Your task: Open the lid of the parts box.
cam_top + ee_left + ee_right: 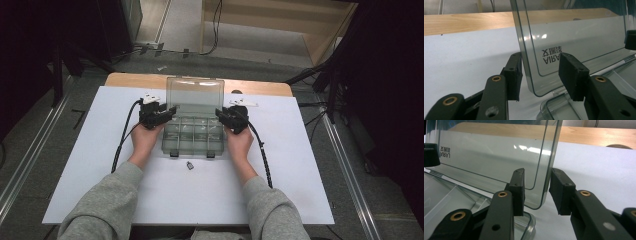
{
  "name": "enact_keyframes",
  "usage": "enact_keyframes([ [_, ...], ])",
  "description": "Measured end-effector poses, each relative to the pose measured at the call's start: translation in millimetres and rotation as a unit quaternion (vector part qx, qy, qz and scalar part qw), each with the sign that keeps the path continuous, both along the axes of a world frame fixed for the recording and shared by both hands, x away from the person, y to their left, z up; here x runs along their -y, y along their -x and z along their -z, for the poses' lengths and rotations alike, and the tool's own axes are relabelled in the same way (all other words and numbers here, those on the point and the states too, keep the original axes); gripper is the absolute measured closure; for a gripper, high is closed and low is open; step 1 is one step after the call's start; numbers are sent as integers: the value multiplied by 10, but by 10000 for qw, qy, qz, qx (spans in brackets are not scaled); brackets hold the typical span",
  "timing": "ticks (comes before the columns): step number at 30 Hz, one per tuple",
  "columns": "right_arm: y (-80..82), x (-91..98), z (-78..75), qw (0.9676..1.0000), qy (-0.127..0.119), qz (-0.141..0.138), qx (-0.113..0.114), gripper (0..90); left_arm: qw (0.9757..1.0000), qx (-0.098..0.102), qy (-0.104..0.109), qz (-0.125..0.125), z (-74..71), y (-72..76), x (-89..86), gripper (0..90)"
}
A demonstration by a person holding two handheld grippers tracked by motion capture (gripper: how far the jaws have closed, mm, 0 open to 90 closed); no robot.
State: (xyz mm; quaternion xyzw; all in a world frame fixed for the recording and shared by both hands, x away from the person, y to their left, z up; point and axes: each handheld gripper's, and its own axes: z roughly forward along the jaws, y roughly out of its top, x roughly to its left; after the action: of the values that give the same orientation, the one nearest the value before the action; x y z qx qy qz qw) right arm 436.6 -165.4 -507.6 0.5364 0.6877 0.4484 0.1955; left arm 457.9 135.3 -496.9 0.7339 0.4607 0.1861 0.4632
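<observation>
Upright clear smoky plastic lid [195, 95] of the compartment box stands between both claws. Left claw [540, 73] and right claw [537, 192] each gape around a side edge, neither clamped.

Clear plastic compartment box [192, 132] mid-table — lid [195, 97] open, standing upright at back edge.

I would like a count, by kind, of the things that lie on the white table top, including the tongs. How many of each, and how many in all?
Clear plastic compartment box, lid standing open: 1
Small dark object in front of the box, too small to identify: 1
Tongs, left and right, one at each side edge of the lid: 2
Total: 4
</observation>
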Motion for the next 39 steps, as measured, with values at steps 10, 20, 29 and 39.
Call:
enact_keyframes([
  [10, 2, -15, 23, 9999, 20, 19, -115, 593, 10000, 43, -68, -58, 48, -19, 42, 526],
  [20, -2, -26, 36, 9998, 59, -10, -175, 559, 10000, -57, 53, -60, 77, -39, 45, 496],
  [29, -14, -13, 45, 9997, -17, -1, -260, 542, 9998, -168, 48, -61, 90, -55, 61, 455],
  [39, 22, -52, -34, 9995, 129, -110, -267, 447, 9994, -303, 160, -87, 38, -64, -5, 364],
])
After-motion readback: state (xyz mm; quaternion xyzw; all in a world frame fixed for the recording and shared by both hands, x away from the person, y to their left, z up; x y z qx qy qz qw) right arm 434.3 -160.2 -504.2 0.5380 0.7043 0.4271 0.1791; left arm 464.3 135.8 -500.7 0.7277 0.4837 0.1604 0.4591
